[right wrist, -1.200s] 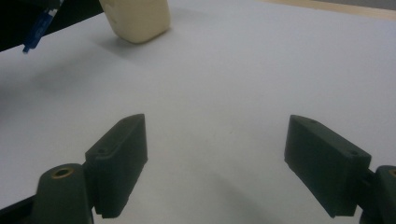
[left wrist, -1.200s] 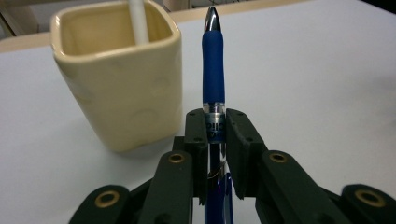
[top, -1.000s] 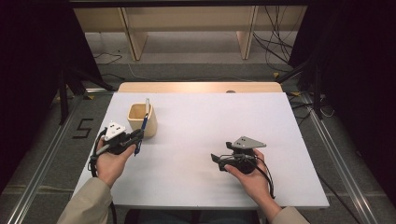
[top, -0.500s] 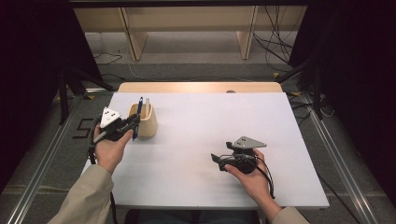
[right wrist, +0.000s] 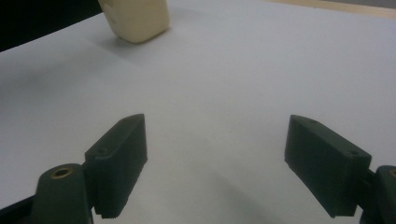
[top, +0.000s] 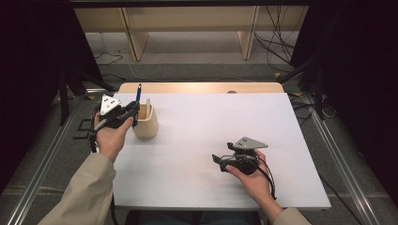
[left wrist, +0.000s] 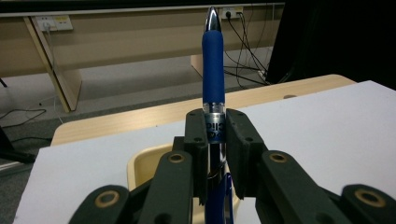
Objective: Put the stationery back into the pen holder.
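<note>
The white table [top: 197,154] carries a beige holder [top: 145,125] just beside and below the left gripper [top: 133,112], whose jaws clamp a blue pen [left wrist: 213,70] upright, long axis vertical. The right gripper [right wrist: 215,163] hangs wide and empty, well apart. The pen's lower end is hidden behind the jaws.
</note>
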Demonstrator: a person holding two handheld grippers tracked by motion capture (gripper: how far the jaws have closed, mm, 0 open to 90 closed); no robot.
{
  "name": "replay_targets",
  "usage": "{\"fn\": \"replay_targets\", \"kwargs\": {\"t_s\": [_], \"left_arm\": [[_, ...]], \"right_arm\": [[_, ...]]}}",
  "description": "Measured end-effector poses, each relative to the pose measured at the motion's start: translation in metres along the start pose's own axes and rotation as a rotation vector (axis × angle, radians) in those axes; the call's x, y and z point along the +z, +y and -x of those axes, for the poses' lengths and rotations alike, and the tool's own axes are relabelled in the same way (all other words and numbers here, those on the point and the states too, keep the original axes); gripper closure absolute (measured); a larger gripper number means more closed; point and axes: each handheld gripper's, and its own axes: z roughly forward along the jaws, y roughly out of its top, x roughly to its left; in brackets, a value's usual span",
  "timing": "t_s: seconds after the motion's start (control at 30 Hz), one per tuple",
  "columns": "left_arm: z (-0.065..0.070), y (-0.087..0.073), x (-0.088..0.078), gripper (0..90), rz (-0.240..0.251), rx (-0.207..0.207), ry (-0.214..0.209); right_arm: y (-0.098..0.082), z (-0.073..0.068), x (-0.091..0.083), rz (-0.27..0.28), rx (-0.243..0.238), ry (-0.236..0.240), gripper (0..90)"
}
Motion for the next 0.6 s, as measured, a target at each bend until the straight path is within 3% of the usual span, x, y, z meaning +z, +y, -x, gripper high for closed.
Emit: {"fn": "replay_targets", "kwargs": {"t_s": [0.6], "left_arm": [[-0.009,0.007,0.024,79.2,0.042,0.024,0.018]], "right_arm": [[0.0,0.0,0.0,-0.002,0.0,0.001,21.9]]}}
